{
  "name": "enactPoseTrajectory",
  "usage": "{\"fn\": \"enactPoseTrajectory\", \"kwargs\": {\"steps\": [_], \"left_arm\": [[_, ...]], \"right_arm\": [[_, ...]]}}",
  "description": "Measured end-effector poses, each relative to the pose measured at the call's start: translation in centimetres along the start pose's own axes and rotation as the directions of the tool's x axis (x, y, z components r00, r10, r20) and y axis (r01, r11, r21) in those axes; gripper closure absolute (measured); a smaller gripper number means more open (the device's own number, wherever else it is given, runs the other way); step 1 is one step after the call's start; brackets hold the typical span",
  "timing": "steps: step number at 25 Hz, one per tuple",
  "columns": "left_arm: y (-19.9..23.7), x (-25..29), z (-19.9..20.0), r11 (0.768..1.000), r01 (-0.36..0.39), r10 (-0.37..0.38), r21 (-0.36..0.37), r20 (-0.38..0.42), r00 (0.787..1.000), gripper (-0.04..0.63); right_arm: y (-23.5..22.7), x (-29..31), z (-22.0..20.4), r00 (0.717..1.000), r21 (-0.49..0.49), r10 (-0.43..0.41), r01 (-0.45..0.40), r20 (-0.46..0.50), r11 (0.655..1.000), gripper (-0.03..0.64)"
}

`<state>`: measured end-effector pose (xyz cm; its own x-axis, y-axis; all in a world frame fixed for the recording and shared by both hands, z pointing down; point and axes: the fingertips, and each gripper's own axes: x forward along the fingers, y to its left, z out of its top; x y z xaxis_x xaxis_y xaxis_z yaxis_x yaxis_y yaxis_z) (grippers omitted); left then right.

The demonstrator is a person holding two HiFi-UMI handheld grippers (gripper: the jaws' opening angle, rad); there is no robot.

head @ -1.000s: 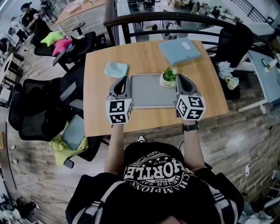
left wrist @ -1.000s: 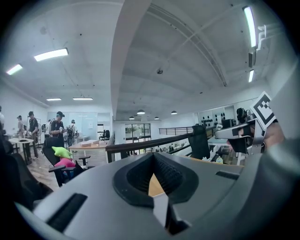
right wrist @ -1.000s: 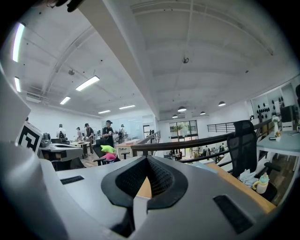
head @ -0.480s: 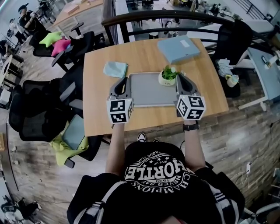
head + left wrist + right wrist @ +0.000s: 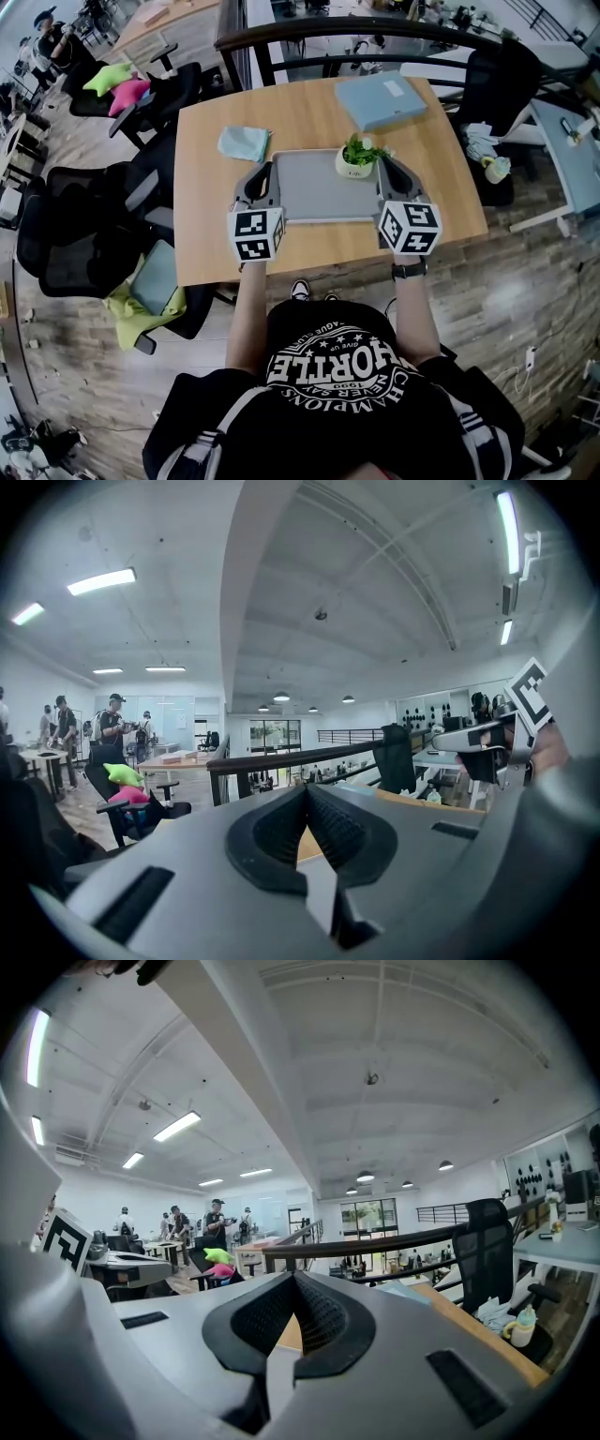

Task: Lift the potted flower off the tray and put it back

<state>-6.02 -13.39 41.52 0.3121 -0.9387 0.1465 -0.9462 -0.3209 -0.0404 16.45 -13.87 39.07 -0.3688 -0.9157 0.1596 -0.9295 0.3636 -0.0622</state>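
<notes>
The potted flower (image 5: 356, 158), a small white pot with green leaves, stands upright on the grey tray's (image 5: 319, 192) far right corner. The tray lies in the middle of the wooden table (image 5: 309, 112). My left gripper (image 5: 265, 169) hovers at the tray's left edge, shut and empty. My right gripper (image 5: 385, 161) sits at the tray's right edge, just right of the pot, also shut and empty. In the left gripper view the jaws (image 5: 307, 789) meet with nothing between them, as they do in the right gripper view (image 5: 295, 1276). Neither gripper view shows the pot or the tray.
A light blue cloth (image 5: 244, 143) lies left of the tray's far corner. A blue-grey flat box (image 5: 380, 100) rests at the table's far right. Black office chairs (image 5: 84, 225) crowd the left side. A dark railing (image 5: 356, 37) runs behind the table.
The head view has shifted slightly. Both grippers stay at the tray's sides and the pot has not moved on the tray.
</notes>
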Motion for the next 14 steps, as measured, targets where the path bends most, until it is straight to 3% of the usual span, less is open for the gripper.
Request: {"fn": "enactPoseTrajectory", "kwargs": {"steps": [14], "left_arm": [[-5.9,0.4,0.3,0.999,0.046,-0.046,-0.002,0.008,0.999,0.577]], "right_arm": [[-3.8,-3.4,-1.1,1.000,0.022,0.000,0.000,-0.004,1.000,0.598]]}}
